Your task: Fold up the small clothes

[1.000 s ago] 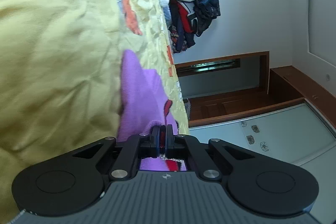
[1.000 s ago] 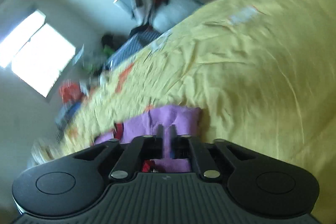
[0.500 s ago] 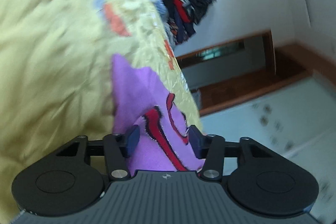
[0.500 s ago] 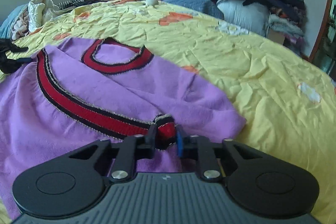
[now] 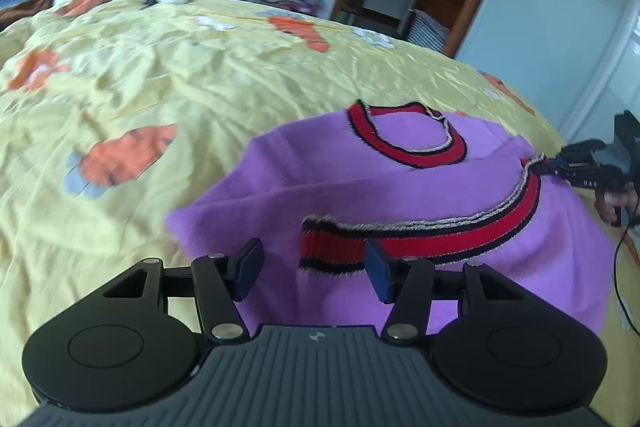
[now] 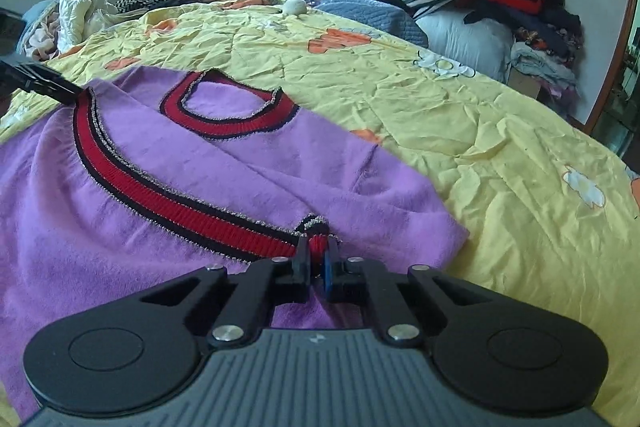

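My right claw point(image 6: 316, 267) pinches the red hem of the purple sweater point(image 6: 120, 211) (spread mid-bed); my left claw point(image 5: 312, 265) is opening, hem loose between its jaws; one-sided tugging could skew the fold.

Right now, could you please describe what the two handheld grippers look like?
Both the left gripper and right gripper are matte black, with ribbed bodies, twin round discs, silver rivets and blue finger pads. A thin black cable hangs by the right one. The left's jaws are opening, sweater hem between them.
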Tool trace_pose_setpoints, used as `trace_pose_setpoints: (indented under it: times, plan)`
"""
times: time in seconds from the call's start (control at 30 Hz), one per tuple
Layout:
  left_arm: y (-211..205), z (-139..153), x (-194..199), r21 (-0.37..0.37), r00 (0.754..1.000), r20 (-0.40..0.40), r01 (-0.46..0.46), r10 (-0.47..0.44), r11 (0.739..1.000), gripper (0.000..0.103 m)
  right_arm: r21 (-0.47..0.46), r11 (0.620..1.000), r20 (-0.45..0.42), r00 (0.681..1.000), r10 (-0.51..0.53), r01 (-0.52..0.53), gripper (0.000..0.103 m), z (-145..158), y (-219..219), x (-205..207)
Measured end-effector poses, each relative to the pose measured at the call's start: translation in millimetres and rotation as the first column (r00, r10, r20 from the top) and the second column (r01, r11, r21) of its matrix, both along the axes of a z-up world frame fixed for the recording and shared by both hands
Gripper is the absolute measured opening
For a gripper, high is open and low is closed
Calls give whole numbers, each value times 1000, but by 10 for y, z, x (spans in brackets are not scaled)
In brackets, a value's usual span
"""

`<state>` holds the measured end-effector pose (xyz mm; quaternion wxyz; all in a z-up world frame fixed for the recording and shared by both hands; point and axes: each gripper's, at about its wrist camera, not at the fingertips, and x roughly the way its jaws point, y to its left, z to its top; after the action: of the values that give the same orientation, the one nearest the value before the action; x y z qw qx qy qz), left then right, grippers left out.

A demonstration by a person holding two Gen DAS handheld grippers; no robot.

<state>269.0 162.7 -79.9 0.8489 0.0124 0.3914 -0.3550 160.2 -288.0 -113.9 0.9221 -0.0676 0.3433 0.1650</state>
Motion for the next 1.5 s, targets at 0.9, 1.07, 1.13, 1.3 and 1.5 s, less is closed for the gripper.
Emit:
trace_pose_setpoints:
  times: [0.9, 1.07, 1.13, 1.3, 1.5]
  plan:
    - [-55, 251, -201, -3, 941, 232, -253, 247, 967, 5, -143, 988, 279, 960, -13, 55, 4, 353, 171, -199]
    - [50, 79, -32, -21, 926, 160, -343, 342, 939, 5, -90, 990, 223, 971, -89, 111, 4, 242, 61, 57]
    - [20, 1, 4, 14, 923, 156, -359, 353, 933, 5, -75, 988, 196, 973, -121, 138, 4, 171, 34, 170]
    - [34, -106, 73, 39, 905, 127, -414, 406, 909, 12, -110, 981, 83, 985, -149, 158, 5, -87, 38, 408]
    - [221, 311, -191, 52, 871, 165, -475, 462, 878, 33, -121, 965, 169, 963, -211, 233, 65, 231, 87, -13]
